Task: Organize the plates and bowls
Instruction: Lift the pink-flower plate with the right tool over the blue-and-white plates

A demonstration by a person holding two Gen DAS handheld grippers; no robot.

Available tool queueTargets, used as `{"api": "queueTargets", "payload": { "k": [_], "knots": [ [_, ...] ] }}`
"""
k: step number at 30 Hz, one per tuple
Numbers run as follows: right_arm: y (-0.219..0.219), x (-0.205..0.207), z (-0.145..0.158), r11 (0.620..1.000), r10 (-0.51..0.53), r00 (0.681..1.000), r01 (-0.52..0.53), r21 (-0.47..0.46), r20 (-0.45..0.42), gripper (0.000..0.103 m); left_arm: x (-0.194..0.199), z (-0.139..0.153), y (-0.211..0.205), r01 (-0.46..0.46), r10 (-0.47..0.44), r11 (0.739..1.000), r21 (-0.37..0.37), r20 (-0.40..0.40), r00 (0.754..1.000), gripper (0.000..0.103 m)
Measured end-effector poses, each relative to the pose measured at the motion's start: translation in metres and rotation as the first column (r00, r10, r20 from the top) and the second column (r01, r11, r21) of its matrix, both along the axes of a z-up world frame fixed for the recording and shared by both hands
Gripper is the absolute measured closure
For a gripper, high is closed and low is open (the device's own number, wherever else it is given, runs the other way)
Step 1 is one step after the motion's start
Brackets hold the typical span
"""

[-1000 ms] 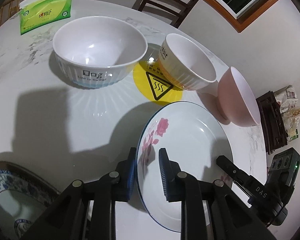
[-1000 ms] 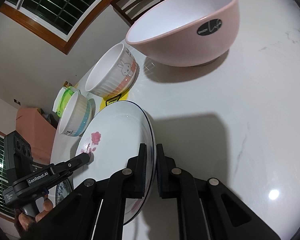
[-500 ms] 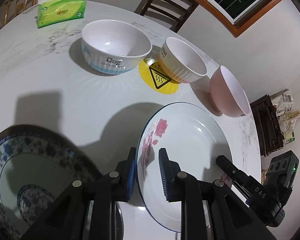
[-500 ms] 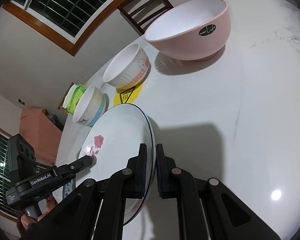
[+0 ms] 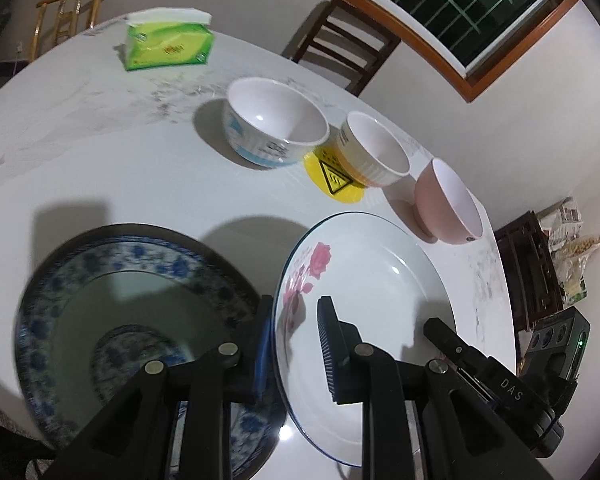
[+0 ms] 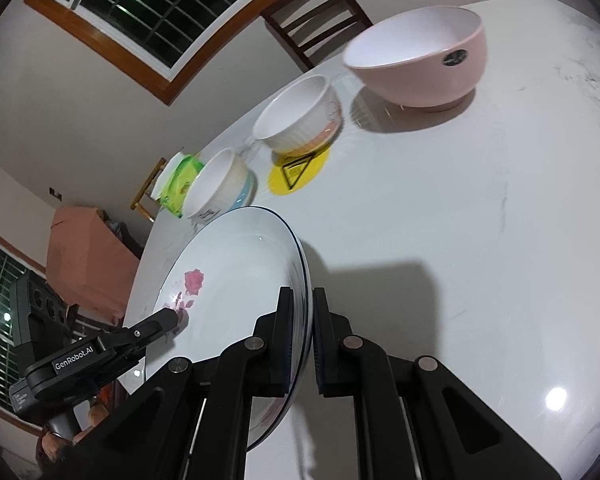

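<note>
The table (image 5: 100, 168) has the blue plate (image 5: 112, 280) sitting flat, and that's what matters here: it lies just left of and below the rose plate (image 5: 372, 280), which hangs in the air. Left gripper (image 5: 292, 344) is pinched on its left rim, right gripper (image 6: 300, 340) clamped tight on the opposite rim. Looks like stacking means carrying it leftward; the left hand's nearer.

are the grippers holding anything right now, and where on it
Both hold the white rose plate by its rim: the left gripper clamps the edge nearest the rose print, and the right gripper clamps the opposite edge.
</note>
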State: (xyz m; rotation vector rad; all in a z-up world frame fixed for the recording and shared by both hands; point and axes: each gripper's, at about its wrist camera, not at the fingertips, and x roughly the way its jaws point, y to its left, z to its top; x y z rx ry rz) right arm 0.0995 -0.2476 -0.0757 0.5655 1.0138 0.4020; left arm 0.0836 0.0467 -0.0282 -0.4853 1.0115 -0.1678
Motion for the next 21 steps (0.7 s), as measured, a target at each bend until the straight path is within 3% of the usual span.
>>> {"api": "queueTargets", "payload": {
  "k": [21],
  "knots": [
    [0.086, -0.027, 0.010, 0.986, 0.166, 0.986, -0.166, -0.029, 0.017, 0.093, -0.057, 0.008, 0.085, -0.157, 0.159, 0.987, -0.036, 0.035, 0.987, 0.081]
  ]
}}
